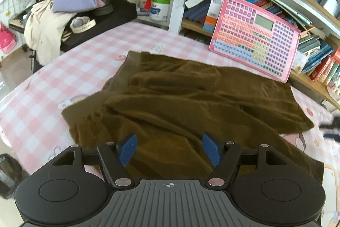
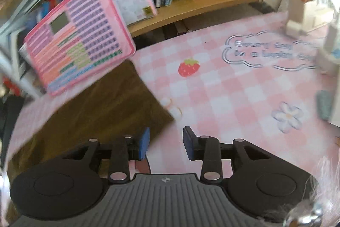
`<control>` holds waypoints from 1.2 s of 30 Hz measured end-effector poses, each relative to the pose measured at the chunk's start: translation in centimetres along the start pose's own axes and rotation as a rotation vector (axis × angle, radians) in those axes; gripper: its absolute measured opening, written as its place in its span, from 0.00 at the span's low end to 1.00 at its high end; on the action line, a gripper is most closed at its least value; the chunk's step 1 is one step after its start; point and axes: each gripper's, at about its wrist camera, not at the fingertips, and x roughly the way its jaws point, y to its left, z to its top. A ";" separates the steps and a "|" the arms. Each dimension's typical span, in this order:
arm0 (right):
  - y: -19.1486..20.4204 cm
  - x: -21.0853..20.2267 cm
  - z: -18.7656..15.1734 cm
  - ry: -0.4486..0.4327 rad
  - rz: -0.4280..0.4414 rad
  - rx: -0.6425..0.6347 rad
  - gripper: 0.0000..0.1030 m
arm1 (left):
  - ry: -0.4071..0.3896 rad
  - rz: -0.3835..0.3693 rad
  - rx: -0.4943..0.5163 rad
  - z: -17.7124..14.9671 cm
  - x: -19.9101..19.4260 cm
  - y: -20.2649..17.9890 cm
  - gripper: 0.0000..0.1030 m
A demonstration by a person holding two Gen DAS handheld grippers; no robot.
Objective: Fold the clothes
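- We saw the brown garment (image 1: 191, 99) lying rumpled across the middle of the left wrist frame, on the table (image 1: 63, 82) with its pink checked cover.
- Our left hand-held gripper (image 1: 169, 149) hung over the garment's near edge at the lower centre, released, blue pads apart, gripping nothing.
- Our right hand-held gripper (image 2: 166, 143) was likewise released, at the lower centre of its frame, just beside the garment's corner.
- A pink keyboard toy (image 1: 255, 37) leaned against the bookshelf (image 1: 308, 80) at the upper right.
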 end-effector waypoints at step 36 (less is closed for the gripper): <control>4.8 -10.6 -18.8 -0.016 -0.307 -0.111 0.28 | 0.030 -0.197 0.072 1.1 1.5 13.3 0.68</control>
